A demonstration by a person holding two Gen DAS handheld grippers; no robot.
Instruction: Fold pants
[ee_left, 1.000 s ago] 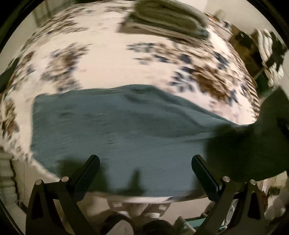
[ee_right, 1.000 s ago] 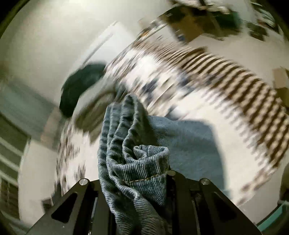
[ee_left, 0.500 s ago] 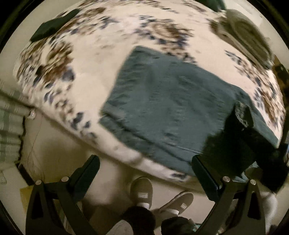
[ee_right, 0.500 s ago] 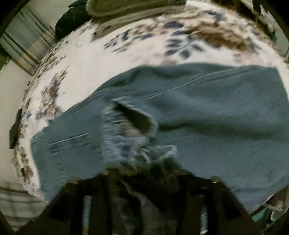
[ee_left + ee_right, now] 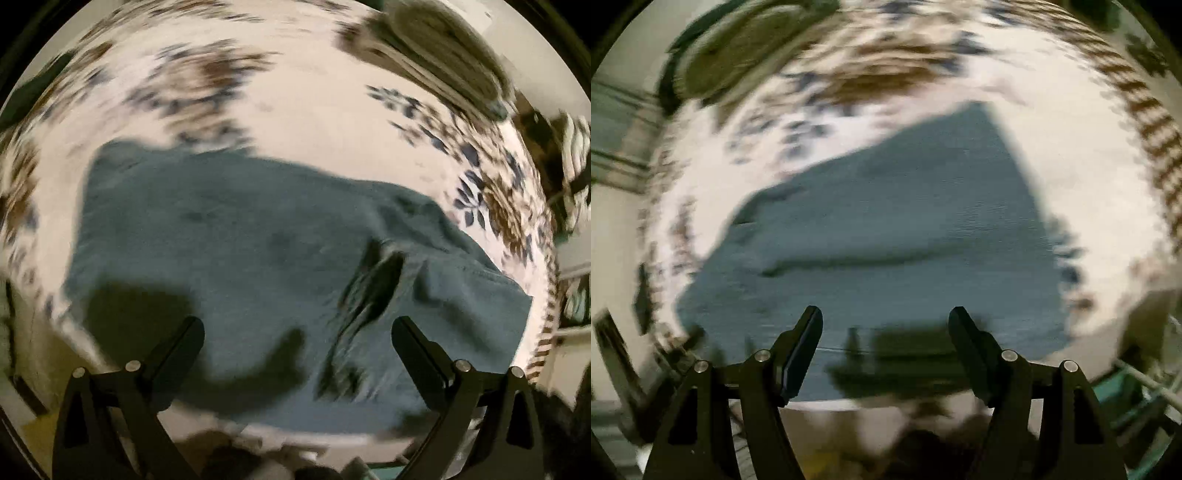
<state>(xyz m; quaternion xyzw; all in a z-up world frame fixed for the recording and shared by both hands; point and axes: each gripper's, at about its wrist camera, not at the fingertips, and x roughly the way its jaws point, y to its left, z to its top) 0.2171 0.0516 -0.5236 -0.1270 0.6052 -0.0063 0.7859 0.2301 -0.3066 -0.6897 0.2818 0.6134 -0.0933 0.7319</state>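
Setting: a bed (image 5: 303,122) under a white cover printed with brown and blue flowers, striped along one edge in the right wrist view; both views are motion-blurred.

Left hand-held gripper (image 5: 295,328), one: fingers spread wide, nothing between them, touching nothing. It hangs above the near edge of the bed, and its shadow falls on the cloth below.

Right hand-held gripper (image 5: 886,317), one: fingers likewise spread wide and empty, poised over the near edge of the cloth, with a shadow cast on it. No contact can be seen.

Pants (image 5: 258,266), one pair: blue denim, lying flat on the bed at its near edge, directly ahead of both grippers. In the left wrist view a dark fold or opening sits right of centre, with a raised wrinkle just beside it. In the right wrist view the pants (image 5: 905,229) show as a broad slab narrowing toward the far end, with one long crease running across.

Folded pile (image 5: 443,55), one: greenish-grey cloth at the far side of the bed, well apart from the pants; the number of pieces in it cannot be told. The same pile (image 5: 738,55) appears upper left in the right wrist view.

Dark cloth (image 5: 33,96), one: at the far left edge of the bed.

Writing, labels, brands: none legible.
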